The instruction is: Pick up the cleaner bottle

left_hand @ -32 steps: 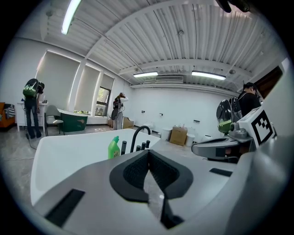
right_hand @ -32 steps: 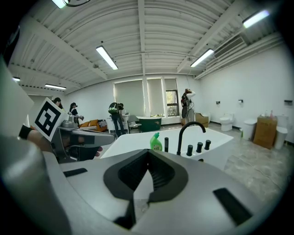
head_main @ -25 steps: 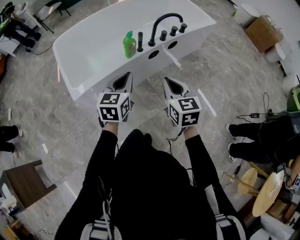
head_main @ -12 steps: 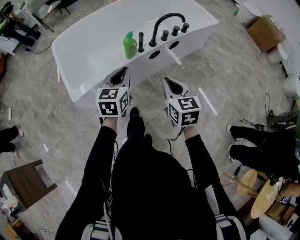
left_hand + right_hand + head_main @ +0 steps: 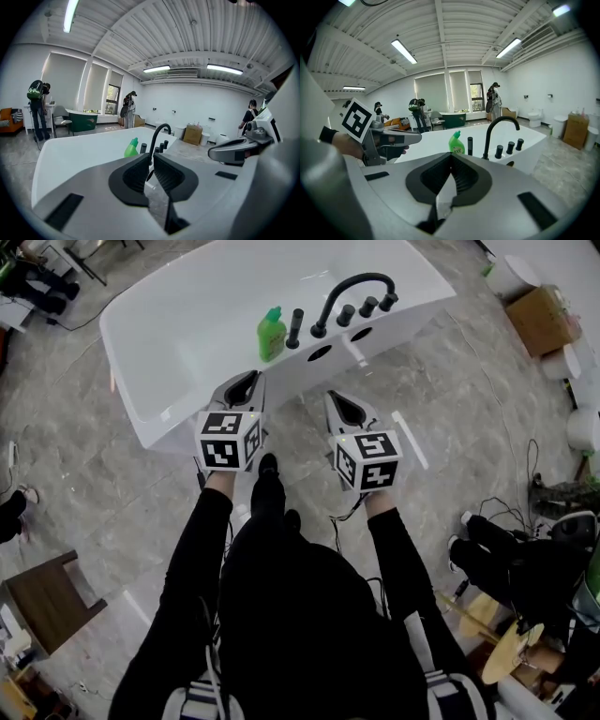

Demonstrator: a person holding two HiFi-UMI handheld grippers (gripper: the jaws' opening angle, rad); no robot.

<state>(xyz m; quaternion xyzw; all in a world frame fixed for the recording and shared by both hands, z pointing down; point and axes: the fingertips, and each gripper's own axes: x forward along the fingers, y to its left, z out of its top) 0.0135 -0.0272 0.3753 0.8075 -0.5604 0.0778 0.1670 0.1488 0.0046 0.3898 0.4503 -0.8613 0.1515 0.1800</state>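
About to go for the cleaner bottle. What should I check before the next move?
1. Cleaner bottle upright on bathtub deck: ok.
2. Left hand-held gripper wide enough: not ok, jaws just opening, nothing between.
3. Right hand-held gripper free: ok, shut, empty.
4. Bottle reached: not ok, both short of it.
5. Jaw room beside black fitting: cannot tell.

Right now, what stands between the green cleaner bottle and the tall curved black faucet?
A slim black upright post stands between the cleaner bottle and the faucet, apart from both; the right gripper view shows it.
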